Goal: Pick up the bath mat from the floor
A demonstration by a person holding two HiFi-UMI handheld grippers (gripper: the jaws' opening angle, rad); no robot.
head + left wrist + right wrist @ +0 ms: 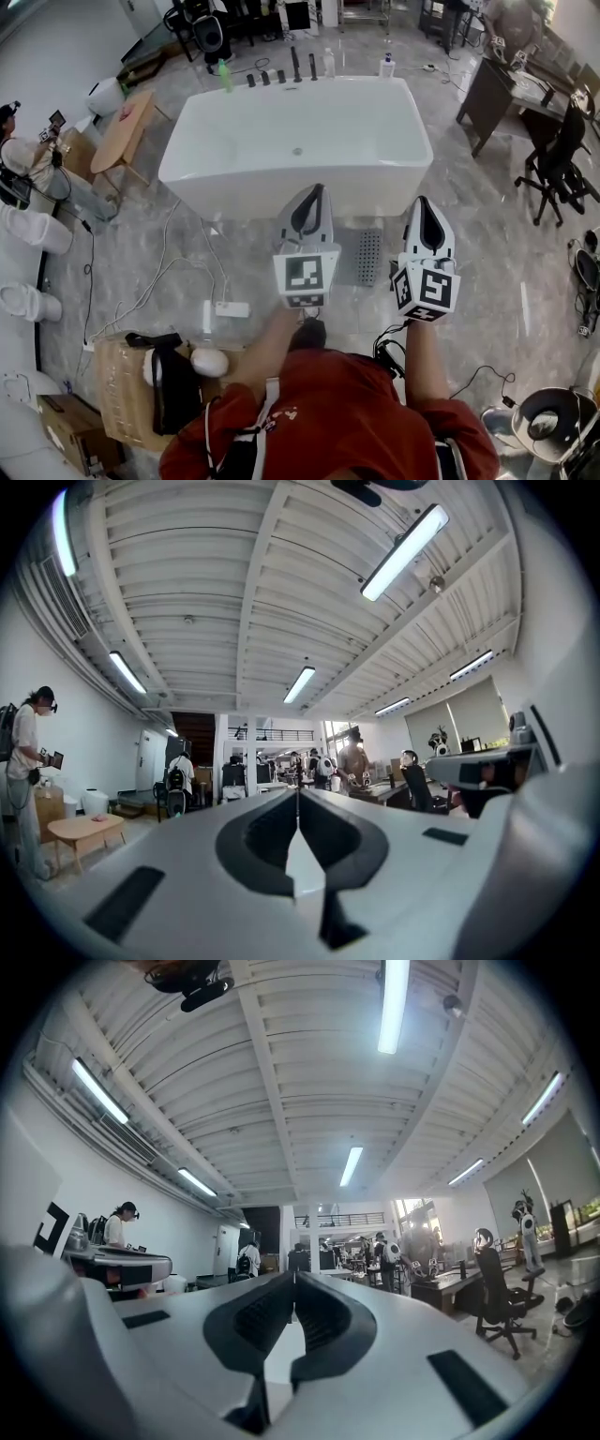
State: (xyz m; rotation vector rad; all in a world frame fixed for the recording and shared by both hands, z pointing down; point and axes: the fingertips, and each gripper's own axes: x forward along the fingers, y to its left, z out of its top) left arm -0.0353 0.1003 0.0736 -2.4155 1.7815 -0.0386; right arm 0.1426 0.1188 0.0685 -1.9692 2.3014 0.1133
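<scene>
Only the head view shows the bath mat [368, 257], flat on the marble floor [487, 253] between the left tool [314, 192] and right tool [424, 202], just before the white bathtub [300, 141]. Each tool's own view shows its jaws closed and empty under ceiling strip lights [403, 553].
</scene>
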